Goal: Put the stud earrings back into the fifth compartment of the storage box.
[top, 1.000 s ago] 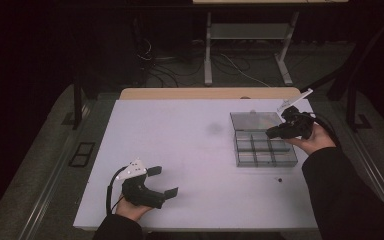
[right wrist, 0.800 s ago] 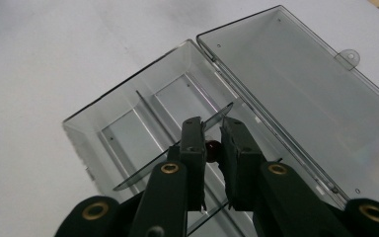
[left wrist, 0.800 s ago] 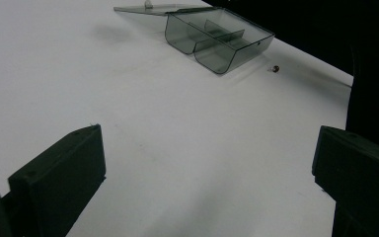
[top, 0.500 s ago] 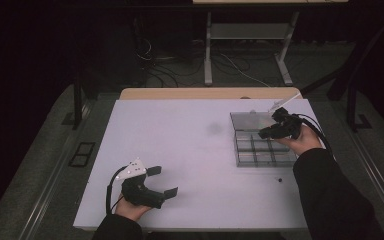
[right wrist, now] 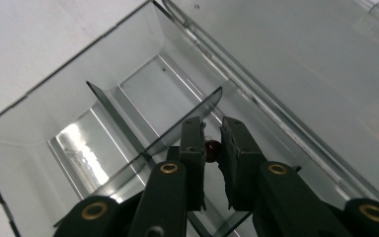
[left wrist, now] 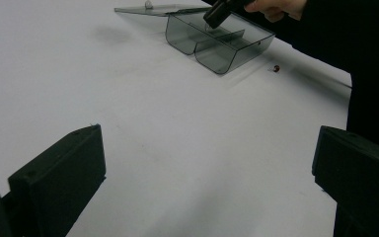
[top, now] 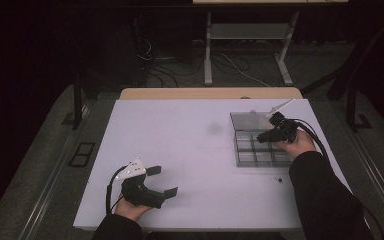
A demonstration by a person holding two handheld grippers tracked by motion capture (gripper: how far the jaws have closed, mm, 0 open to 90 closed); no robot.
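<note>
- Apparently, a small red bead (right wrist: 212, 145) is pinched by the right tool (right wrist: 211, 143) above the divided box (top: 260, 150); its release seems left.
- Another bead (top: 280, 180) is left on the table (top: 190, 150), just beside the box.
- The left tool (top: 162, 181) is held wide, well apart from the box.

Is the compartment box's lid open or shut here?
Open. The lid lies flat behind the box on the table's far side, and the right gripper reaches among the dividers.

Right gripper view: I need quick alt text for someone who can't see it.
The right gripper pinches a small dark red bead between its nearly closed black jaws, just above a clear smoky plastic organizer box. Thin dividers split the box into compartments, and its open lid lies flat alongside.
</note>
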